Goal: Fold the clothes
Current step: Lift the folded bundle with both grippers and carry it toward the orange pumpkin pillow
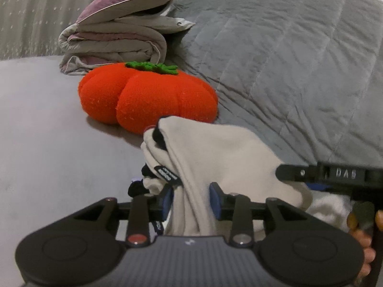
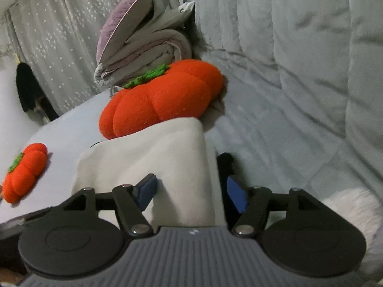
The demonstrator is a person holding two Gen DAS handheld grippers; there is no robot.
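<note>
The left hand-held gripper (image 1: 191,197) points forward and level over the bed (image 1: 47,143), its blue pads pinching a bunched fold of a cream garment (image 1: 215,148). The cloth is soft and fleecy, with black trim and a small black label at its left edge, and it rises in a heap just in front of the fingers. At the right edge of this view the black body of the other tool shows, with fingers of a hand (image 1: 366,239) wrapped round its handle.

The right hand-held gripper (image 2: 191,193) is tilted, so its view leans. Its jaws are spread wider, with a flat, smooth panel of the same garment (image 2: 153,157) lying between the blue pads; the left pad touches the cloth, while the right pad seems to stand just off its edge, so I cannot tell whether it truly grips.

Behind the garment lies a knitted orange pumpkin cushion (image 1: 146,95) with a green stalk, lobed and plump, and behind that a folded grey and mauve blanket (image 1: 115,38). A quilted grey duvet (image 1: 299,59) fills the right side.

Only the right view shows a second, smaller pumpkin cushion (image 2: 24,172) at the left, a star-dotted curtain (image 2: 59,35), and a white fluffy patch (image 2: 354,208).
</note>
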